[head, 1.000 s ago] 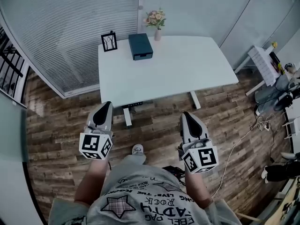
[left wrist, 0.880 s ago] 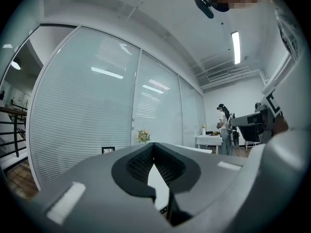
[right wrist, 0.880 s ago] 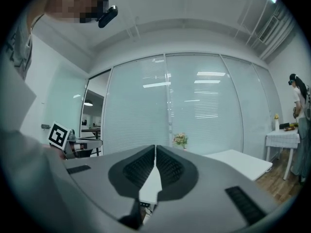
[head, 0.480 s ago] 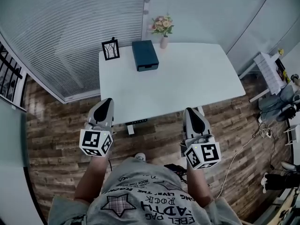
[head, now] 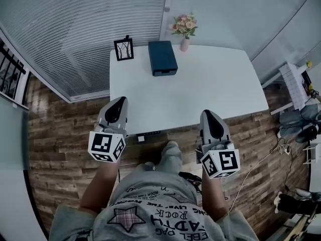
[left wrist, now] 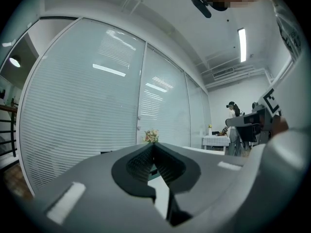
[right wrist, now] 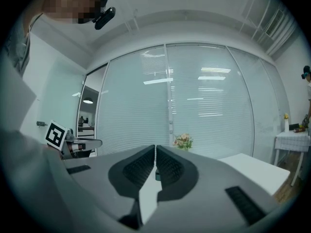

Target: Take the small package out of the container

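Nearer the desk (head: pixel 210 84) than a second ago, the left gripper (head: pixel 121 100) and right gripper (head: pixel 207 113) now overlap its near edge, one leg (head: pixel 170 157) lifted forward.

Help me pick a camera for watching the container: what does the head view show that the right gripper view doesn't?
Head view only: the whole dark container and the picture frame beside it. Right gripper view only: that the right claw is shut with nothing in it, plus a lit doorway. Both: flowers, white table, window blinds.
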### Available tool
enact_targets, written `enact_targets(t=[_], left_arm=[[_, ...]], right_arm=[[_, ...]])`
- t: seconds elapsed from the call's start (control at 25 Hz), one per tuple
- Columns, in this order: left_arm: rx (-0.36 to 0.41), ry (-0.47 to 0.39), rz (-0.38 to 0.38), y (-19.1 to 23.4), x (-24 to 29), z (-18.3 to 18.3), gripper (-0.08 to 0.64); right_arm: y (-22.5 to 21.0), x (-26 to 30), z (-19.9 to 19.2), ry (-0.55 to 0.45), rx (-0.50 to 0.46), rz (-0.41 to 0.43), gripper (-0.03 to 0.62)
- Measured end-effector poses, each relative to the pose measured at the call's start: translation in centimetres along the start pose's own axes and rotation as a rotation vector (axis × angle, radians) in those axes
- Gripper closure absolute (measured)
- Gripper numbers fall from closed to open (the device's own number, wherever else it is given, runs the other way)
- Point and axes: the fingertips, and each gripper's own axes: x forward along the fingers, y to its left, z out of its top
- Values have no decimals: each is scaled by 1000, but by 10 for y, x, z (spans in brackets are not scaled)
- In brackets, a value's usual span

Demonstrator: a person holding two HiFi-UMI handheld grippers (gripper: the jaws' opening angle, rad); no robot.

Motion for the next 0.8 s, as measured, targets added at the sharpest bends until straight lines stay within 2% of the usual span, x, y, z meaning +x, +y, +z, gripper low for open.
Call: enact_targets(t=[0.44, 0.8], left_arm=[[6, 26, 104, 20, 62, -5, 551], [-14, 7, 202, 31, 125, 8, 551]], right_arm=[[-56, 85, -2, 13, 18, 85, 577], [-103, 170, 4, 17, 36, 215, 576]])
